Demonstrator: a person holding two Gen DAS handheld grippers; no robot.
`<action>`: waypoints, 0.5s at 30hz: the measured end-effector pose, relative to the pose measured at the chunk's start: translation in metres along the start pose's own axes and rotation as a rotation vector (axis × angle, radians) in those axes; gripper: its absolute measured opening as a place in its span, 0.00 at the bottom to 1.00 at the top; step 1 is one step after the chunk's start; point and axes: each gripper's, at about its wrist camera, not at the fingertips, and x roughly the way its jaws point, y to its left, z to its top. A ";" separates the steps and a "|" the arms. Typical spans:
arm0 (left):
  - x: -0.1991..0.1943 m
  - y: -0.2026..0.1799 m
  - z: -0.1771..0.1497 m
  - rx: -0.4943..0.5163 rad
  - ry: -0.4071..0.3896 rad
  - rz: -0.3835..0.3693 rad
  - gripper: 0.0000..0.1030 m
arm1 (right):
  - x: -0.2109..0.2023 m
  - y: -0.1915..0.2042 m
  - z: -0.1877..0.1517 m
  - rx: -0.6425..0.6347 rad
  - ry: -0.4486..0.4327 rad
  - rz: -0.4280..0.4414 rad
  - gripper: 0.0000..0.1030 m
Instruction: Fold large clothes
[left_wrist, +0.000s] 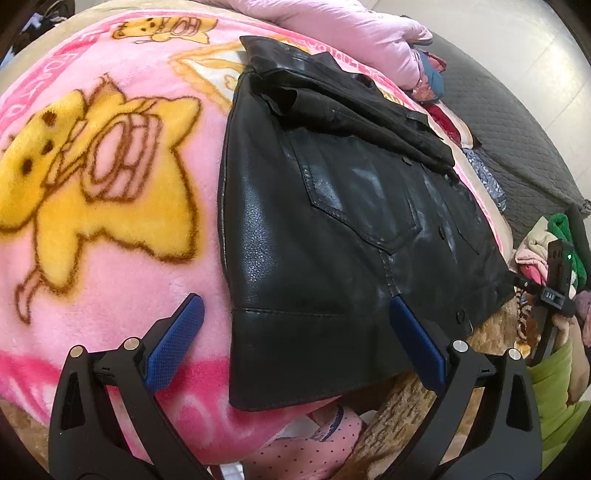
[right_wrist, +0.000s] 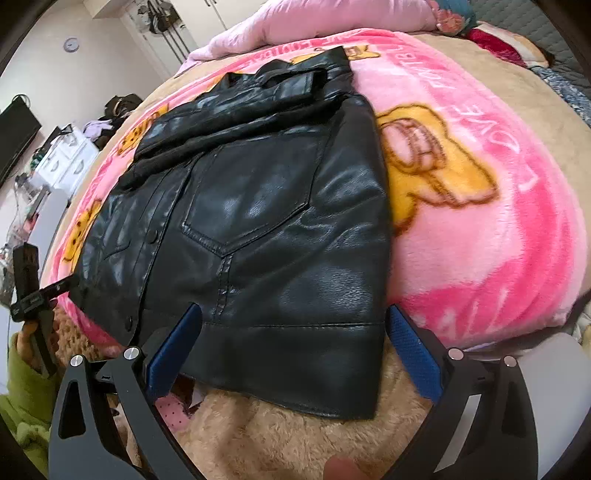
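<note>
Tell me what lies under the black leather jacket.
The black leather jacket rests on a pink cartoon-print blanket; its hem overhangs onto tan fuzzy fabric. Whatever sits directly beneath its middle is covered.

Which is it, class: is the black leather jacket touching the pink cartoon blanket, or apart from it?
Touching. The left wrist view shows the black leather jacket lying flat on the pink cartoon blanket, no gap along its edge.

Home bedroom. I'm working over a bed: pink cartoon fleece blanket (right_wrist: 480, 258) on a tan plush cover (right_wrist: 266, 435), pink duvet (right_wrist: 314, 22) bunched at the far end. White drawer unit (right_wrist: 62, 162), dark screen (right_wrist: 14, 133), wall clock (right_wrist: 70, 44), piled clothes (left_wrist: 535, 254) alongside.
</note>
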 end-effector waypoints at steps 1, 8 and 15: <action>0.000 0.001 0.001 -0.003 -0.001 -0.002 0.91 | 0.002 -0.001 -0.001 -0.002 0.002 -0.001 0.95; 0.003 0.003 0.000 -0.004 0.003 0.002 0.91 | 0.002 0.004 -0.006 -0.087 -0.033 -0.045 0.39; 0.006 0.001 0.000 0.008 -0.004 0.009 0.91 | -0.039 -0.012 0.006 -0.018 -0.221 0.170 0.15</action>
